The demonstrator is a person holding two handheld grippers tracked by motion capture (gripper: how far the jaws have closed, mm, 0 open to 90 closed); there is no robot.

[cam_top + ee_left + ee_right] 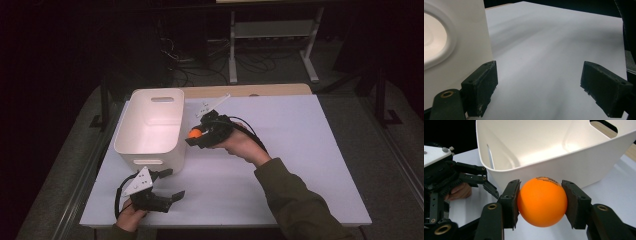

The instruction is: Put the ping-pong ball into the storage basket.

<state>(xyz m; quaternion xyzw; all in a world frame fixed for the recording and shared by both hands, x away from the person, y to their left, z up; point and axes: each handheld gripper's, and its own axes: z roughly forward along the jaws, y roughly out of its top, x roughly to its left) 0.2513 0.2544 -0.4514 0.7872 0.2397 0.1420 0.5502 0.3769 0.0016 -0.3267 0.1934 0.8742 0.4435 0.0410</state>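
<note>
While our left gripper rests at seven o'clock, jaws wide, empty | white rectangular plastic bin at ten o'clock | our right gripper clamps the smooth orange ball just beside its three-o'clock wall.

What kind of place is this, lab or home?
Likely a lab or workshop data-collection bench. A white-covered table under one light in a dark room, loose cables and a metal stand on the floor behind, and a person's hand working a handheld gripper.
</note>
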